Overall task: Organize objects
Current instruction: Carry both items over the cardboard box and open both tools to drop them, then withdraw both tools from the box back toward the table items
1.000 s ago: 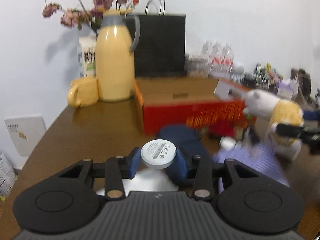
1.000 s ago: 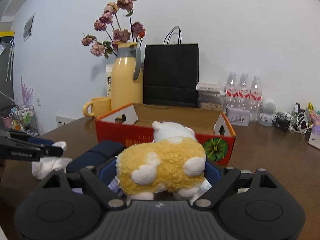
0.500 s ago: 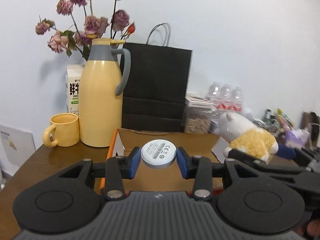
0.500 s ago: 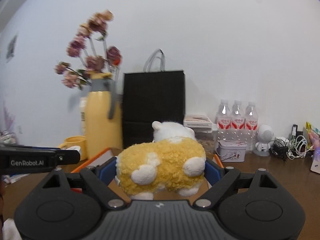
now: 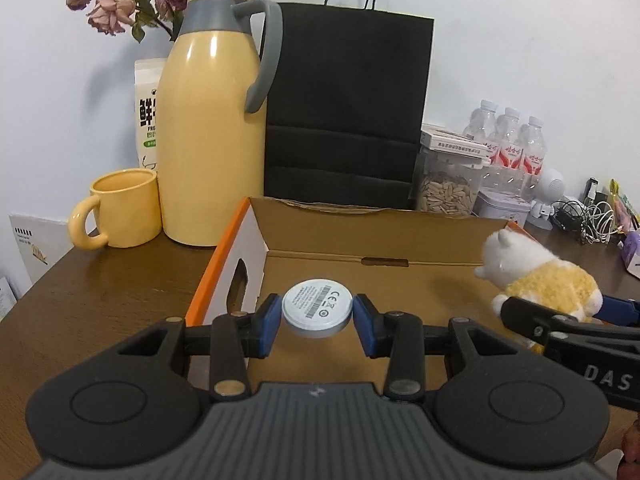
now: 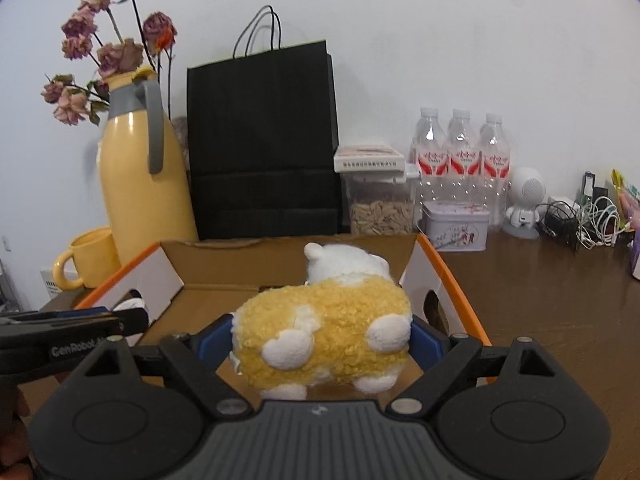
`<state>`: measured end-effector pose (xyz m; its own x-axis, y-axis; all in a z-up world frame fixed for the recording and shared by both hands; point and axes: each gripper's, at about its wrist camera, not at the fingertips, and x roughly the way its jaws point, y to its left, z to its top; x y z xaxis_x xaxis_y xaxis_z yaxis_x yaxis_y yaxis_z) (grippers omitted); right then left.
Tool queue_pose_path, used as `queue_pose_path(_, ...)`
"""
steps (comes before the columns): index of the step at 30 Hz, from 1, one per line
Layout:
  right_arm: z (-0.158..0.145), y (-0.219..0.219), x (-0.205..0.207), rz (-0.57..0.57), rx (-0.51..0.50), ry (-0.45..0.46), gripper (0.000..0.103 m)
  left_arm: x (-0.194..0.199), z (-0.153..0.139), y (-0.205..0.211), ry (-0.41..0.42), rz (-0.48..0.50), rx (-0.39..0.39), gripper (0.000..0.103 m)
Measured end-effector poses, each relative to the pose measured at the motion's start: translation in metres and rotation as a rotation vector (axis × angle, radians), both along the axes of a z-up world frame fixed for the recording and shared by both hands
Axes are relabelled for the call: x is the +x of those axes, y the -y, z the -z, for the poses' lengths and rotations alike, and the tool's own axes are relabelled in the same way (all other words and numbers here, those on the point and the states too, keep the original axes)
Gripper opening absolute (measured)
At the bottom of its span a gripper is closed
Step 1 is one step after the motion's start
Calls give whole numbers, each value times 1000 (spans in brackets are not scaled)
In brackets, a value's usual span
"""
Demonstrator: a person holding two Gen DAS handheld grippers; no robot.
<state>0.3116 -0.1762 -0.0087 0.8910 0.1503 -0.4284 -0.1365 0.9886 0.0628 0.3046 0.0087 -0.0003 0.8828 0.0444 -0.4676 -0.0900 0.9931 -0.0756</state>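
Left wrist view: left tool (image 5: pixel 317 320) pinches a small white disc (image 5: pixel 317 307) by its rim, above the open cardboard box (image 5: pixel 256 248). Hard and smooth, it could slip. Right tool (image 6: pixel 322 340) squeezes a soft, light plush sheep (image 6: pixel 324 336) by its flanks, over the same box. Only the right view shows the sheep's back; only the left shows the disc

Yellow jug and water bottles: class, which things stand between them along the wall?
In the right wrist view, a black paper bag and a clear seed container stand between the yellow jug and the water bottles.
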Motion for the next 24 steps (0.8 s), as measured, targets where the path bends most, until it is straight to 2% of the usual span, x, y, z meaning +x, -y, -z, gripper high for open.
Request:
queue_pose_path(2,1,0,0,2,-2,-4,91,-4,-2,2,14,6,5,41)
queue_pose_path(5,2,-1,-2,1,-6,-13,95,-11,-6,5,43,15,11,54)
queue_pose_path(7,3,-3,-4,6,-21,-13,94,-18,-8,5,61,22,3,71)
queue_pose_path(9,2,-3,-9,8,-21,-1,100,-24,-10,4,84,-18,20,88)
queue_pose_path(10,2,-2,-11,13,-18,5,103,-26,-12,3,96,-38,25,93)
queue_pose_path(11,1,-1,-12,15,-14,11,103,-27,-13,0,107,-59,21,103)
queue_pose_path(14,-2,2,-16,8,7,21,103,-31,-17,-7,130,-68,-11,103)
queue_pose_path(24,-15,-4,-33,-31,0,89,103,-45,-32,-8,180,-55,-19,103)
